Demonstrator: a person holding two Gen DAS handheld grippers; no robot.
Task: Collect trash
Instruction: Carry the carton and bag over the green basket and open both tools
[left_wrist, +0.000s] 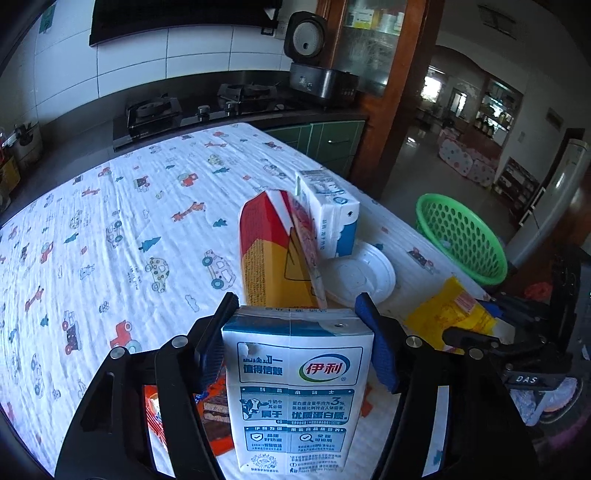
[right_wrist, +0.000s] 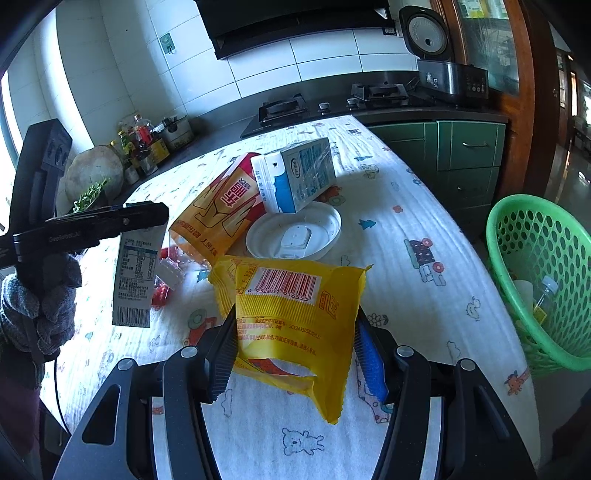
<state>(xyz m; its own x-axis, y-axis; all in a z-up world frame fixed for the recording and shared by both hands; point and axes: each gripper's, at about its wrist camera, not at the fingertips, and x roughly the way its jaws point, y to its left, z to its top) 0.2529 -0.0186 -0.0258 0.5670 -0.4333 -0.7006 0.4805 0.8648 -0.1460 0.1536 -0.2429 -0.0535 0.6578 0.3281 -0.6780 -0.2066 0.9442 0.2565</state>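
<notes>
The left gripper (left_wrist: 297, 321) clamps a blue-and-white milk carton (left_wrist: 295, 391) above the tablecloth (left_wrist: 110, 221). The right gripper (right_wrist: 295, 347) pinches a yellow wrapper (right_wrist: 295, 310); the green basket (right_wrist: 509, 236) sits at three o'clock from it, off the table's edge.

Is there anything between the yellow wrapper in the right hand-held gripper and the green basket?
Nothing visible blocks it. The yellow wrapper, held in the right hand-held gripper, is separated from the green basket at the table's right edge only by bare tablecloth. The cartons and white lid lie farther back.
</notes>
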